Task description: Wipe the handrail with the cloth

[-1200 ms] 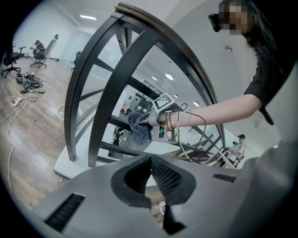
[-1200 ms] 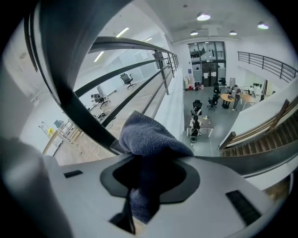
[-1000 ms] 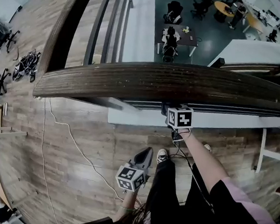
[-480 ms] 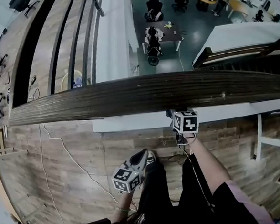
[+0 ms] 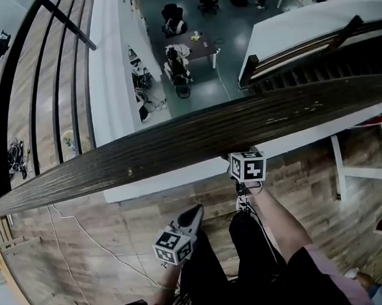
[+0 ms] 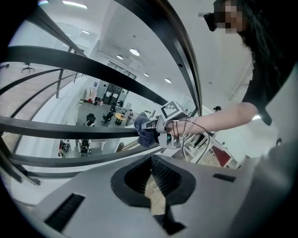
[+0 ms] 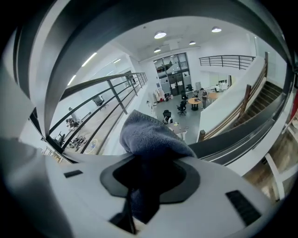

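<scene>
The handrail [image 5: 197,140] is dark, grained wood, matt and worn; the cloth [image 7: 149,137] is nappy grey-blue terry.

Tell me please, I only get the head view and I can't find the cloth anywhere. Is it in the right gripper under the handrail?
Observer: Yes. The right gripper view shows the right gripper shut on a blue-grey cloth.
Operator: Does the left one have anything?
Observer: No. In its own view the left gripper is shut, with nothing between the jaws.
Operator: Is the cloth sticking out?
Observer: Yes. The left gripper view shows it bunched out past the right gripper's front, beside a railing bar. I cannot tell whether they touch.
</scene>
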A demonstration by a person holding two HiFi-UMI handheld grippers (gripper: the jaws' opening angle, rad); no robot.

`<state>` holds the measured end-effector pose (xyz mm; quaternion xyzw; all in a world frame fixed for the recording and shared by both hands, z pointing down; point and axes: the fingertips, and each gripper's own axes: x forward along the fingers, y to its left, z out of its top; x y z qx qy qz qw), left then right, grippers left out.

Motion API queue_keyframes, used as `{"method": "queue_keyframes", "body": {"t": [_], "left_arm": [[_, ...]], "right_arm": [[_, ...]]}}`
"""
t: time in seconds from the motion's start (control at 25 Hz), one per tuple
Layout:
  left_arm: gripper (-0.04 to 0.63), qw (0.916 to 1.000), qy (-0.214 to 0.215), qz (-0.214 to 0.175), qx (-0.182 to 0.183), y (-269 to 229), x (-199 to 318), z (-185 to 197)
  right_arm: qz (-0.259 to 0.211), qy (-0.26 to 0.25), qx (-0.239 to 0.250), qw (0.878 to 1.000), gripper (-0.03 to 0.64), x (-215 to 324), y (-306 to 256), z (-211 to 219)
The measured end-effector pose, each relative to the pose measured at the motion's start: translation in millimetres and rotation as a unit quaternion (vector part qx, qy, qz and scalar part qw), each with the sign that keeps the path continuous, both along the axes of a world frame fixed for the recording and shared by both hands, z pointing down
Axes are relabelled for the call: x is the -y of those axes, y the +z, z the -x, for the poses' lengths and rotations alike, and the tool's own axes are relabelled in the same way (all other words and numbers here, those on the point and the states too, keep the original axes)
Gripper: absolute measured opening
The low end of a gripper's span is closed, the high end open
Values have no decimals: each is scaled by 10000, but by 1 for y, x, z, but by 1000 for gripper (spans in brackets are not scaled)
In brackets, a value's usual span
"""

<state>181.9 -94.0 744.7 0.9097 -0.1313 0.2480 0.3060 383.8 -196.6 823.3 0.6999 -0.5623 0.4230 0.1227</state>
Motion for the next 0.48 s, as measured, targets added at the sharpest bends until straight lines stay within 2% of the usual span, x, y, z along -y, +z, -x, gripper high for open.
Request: {"method": "queue_keyframes", "body": {"t": [0.16, 0.48], "left_arm": [[2, 9997, 224, -50, -29, -11, -22, -56], [2, 9993, 362, -18, 16, -19, -66, -146]], "right_arm": [[51, 302, -99, 9995, 109, -41, -6, -79], [135, 729, -405, 9964, 109, -118, -3, -243]]}}
